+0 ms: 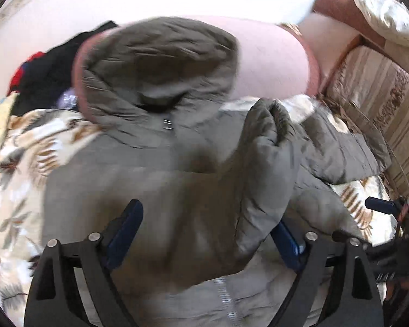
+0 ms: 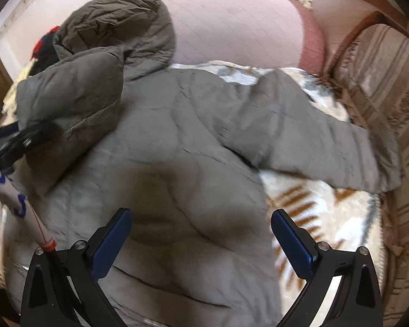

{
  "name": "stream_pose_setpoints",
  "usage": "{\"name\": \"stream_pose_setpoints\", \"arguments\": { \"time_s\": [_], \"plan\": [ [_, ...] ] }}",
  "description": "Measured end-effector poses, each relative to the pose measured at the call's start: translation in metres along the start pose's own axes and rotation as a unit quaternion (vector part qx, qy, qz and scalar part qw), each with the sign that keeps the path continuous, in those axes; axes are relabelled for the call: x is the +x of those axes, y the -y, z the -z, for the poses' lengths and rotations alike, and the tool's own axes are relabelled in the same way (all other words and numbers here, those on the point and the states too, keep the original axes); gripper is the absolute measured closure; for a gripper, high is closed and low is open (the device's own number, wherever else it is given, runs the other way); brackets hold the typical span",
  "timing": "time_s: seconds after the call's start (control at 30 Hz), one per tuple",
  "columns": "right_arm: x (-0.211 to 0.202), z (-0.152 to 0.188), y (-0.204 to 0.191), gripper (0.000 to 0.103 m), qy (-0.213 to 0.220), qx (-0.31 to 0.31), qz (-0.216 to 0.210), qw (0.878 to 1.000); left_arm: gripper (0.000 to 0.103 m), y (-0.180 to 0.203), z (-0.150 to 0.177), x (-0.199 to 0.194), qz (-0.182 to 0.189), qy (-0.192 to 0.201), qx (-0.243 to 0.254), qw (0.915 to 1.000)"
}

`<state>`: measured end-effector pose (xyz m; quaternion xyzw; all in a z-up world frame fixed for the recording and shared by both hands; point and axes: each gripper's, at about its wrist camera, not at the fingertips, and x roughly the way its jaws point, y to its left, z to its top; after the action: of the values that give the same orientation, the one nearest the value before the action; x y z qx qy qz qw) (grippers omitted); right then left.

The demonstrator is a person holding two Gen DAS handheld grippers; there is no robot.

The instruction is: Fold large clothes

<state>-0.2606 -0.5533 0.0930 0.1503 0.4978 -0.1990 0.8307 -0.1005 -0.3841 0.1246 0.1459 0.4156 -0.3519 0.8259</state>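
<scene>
While the olive padded jacket (image 2: 177, 141) lies spread on the bed (image 2: 321, 207), folding looks barely begun. One sleeve (image 2: 76, 100) is turned in over the body, with the left gripper (image 1: 204, 234) at it, jaws spread wide around a fabric ridge, not clenched. The other sleeve (image 2: 313, 139) lies stretched out sideways; the hood (image 2: 117, 27) is unfolded. Right gripper (image 2: 201, 242) hovers over the back panel, jaws released, empty. Remaining, by judgement: second sleeve, hood, body folds.

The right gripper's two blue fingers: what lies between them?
In the right wrist view, the grey jacket's body fills the gap of the open right gripper.
</scene>
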Motion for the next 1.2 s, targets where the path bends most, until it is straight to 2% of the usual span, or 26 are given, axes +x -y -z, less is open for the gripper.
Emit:
{"name": "stream_pose_setpoints", "arguments": {
  "time_s": [0.13,0.23,0.33,0.47,0.6,0.83,0.9,0.93,0.97,1.0,1.07,1.1,1.2],
  "plan": [
    [0.004,-0.020,-0.019,0.000,-0.002,0.017,-0.043,0.999,0.013,-0.023,0.009,-0.005,0.058,-0.026,0.004,0.9980],
    [0.002,-0.029,-0.032,0.000,0.008,0.013,-0.031,0.999,0.013,-0.026,0.009,-0.012,0.059,-0.010,0.011,0.9981],
    [0.002,-0.030,-0.033,0.000,0.006,0.013,-0.018,1.000,0.013,-0.028,0.001,-0.014,0.034,-0.002,0.009,0.9994],
    [-0.005,-0.032,-0.031,0.000,0.007,0.017,-0.021,1.000,0.012,-0.045,0.000,-0.014,0.024,-0.002,-0.013,0.9996],
    [-0.006,-0.036,-0.029,0.000,0.008,0.018,-0.026,0.999,0.012,-0.069,0.007,-0.007,-0.013,-0.019,-0.019,0.9996],
    [0.054,-0.040,-0.013,0.000,-0.053,0.070,-0.041,0.995,0.012,-0.119,0.028,0.031,-0.062,-0.059,-0.046,0.9952],
    [0.075,-0.041,-0.011,0.008,-0.073,0.084,-0.048,0.993,0.012,-0.126,0.034,0.040,-0.065,-0.071,-0.052,0.9941],
    [0.084,-0.040,-0.011,0.022,-0.084,0.093,-0.063,0.990,0.012,-0.130,0.038,0.046,-0.064,-0.077,-0.055,0.9934],
    [0.089,-0.039,-0.011,0.045,-0.086,0.100,-0.075,0.988,0.012,-0.132,0.039,0.049,-0.064,-0.078,-0.056,0.9933],
    [0.091,-0.039,-0.013,0.057,-0.084,0.102,-0.087,0.987,0.012,-0.132,0.041,0.051,-0.066,-0.079,-0.054,0.9933],
    [0.086,-0.043,-0.021,0.077,-0.070,0.082,-0.073,0.992,0.012,-0.130,0.040,0.052,-0.071,-0.076,-0.046,0.9935],
    [0.079,-0.046,-0.025,0.084,-0.055,0.063,-0.063,0.995,0.012,-0.129,0.040,0.051,-0.069,-0.076,-0.044,0.9937],
    [0.051,-0.061,-0.027,0.089,-0.010,0.024,-0.040,0.999,0.012,-0.126,0.036,0.050,-0.065,-0.073,-0.042,0.9943]
  ]
}}
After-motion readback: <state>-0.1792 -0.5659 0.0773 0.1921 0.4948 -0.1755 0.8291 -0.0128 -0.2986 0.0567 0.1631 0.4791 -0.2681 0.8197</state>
